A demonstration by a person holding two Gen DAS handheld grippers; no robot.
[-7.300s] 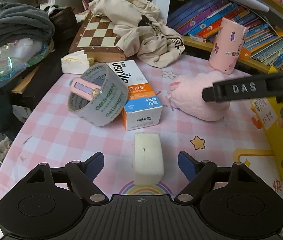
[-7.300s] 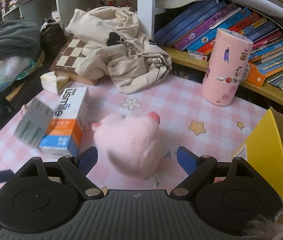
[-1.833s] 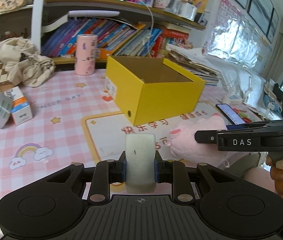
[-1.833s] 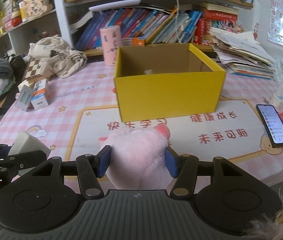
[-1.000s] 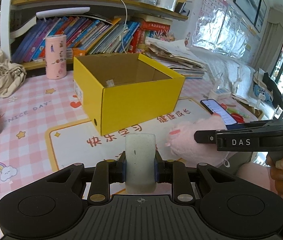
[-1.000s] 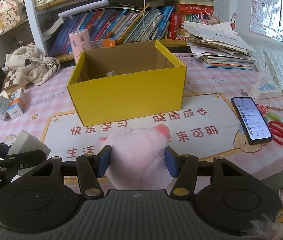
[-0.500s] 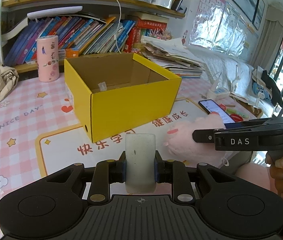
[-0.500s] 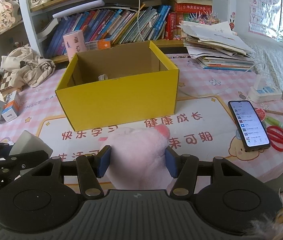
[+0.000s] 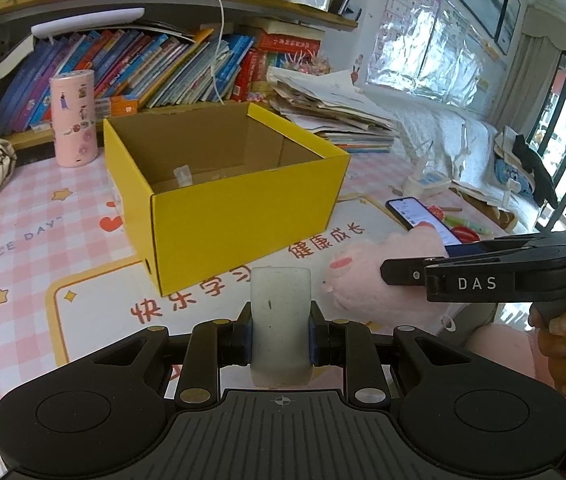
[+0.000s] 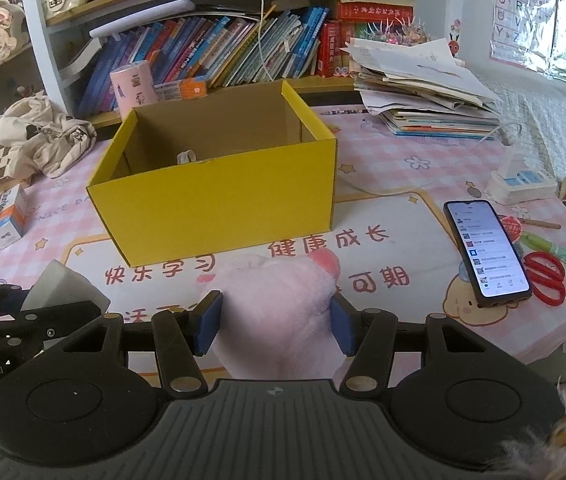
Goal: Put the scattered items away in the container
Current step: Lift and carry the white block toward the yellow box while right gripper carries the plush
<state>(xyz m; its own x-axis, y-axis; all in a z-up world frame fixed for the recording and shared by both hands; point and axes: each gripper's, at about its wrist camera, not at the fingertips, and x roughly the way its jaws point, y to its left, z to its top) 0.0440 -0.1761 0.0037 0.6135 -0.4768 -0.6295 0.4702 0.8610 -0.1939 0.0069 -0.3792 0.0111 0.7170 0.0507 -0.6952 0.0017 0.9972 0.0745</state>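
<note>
My left gripper [image 9: 279,338] is shut on a white foam block [image 9: 280,312], held upright in front of the open yellow box [image 9: 239,208]. My right gripper [image 10: 275,326] is shut on a pink plush toy [image 10: 279,300], also in front of the yellow box [image 10: 219,204]. The plush [image 9: 383,276] and the right gripper's arm show at the right of the left wrist view. The foam block [image 10: 63,286] shows at the left of the right wrist view. The box holds only a small white scrap [image 10: 187,157].
A phone [image 10: 485,252], red scissors [image 10: 545,276] and a pen lie right of the box. A toothpaste carton [image 10: 7,220] lies far left. A pink cylinder [image 9: 71,118], beige cloth [image 10: 47,140], books and a paper stack [image 10: 423,92] line the back.
Both grippers, still holding the block and the plush, have swung further right and moved closer to the yellow box, which now sits more centred ahead.
</note>
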